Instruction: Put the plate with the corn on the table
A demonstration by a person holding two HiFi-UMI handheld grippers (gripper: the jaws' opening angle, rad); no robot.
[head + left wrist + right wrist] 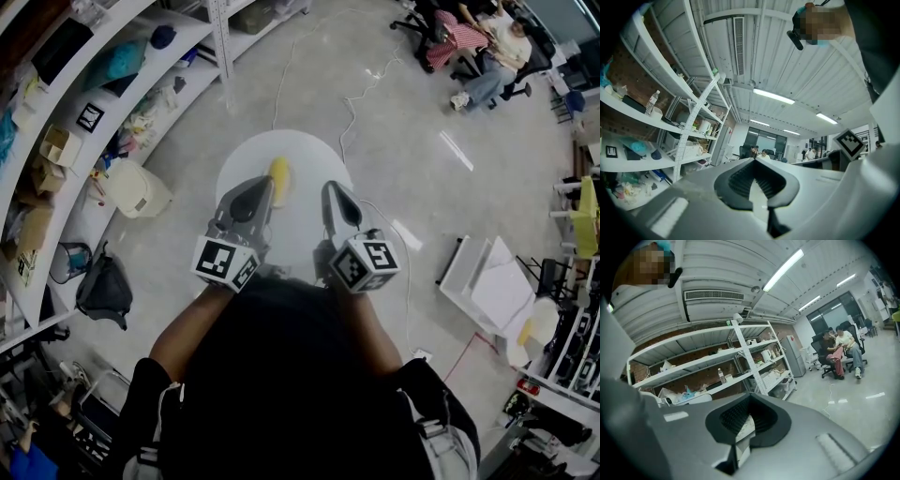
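Note:
In the head view a round white plate (300, 169) hangs above the floor in front of the person's body. A yellow corn cob (278, 179) lies on it near its middle. My left gripper (262, 186) is shut on the plate's near left rim. At the near right rim my right gripper (331, 190) is shut in the same way. In the left gripper view a thin white sliver of plate shows between the dark pads (740, 180) of the left gripper (757, 190). The right gripper view shows the same between the pads (726, 418) of the right gripper (743, 425). No table is in view.
White shelving (112, 84) full of boxes curves along the left, with a white bin (136, 189) and a black bag (105, 289) on the floor beside it. A cable (352, 103) crosses the grey floor. Seated people (478, 47) are far right; white boards (487, 277) lie at right.

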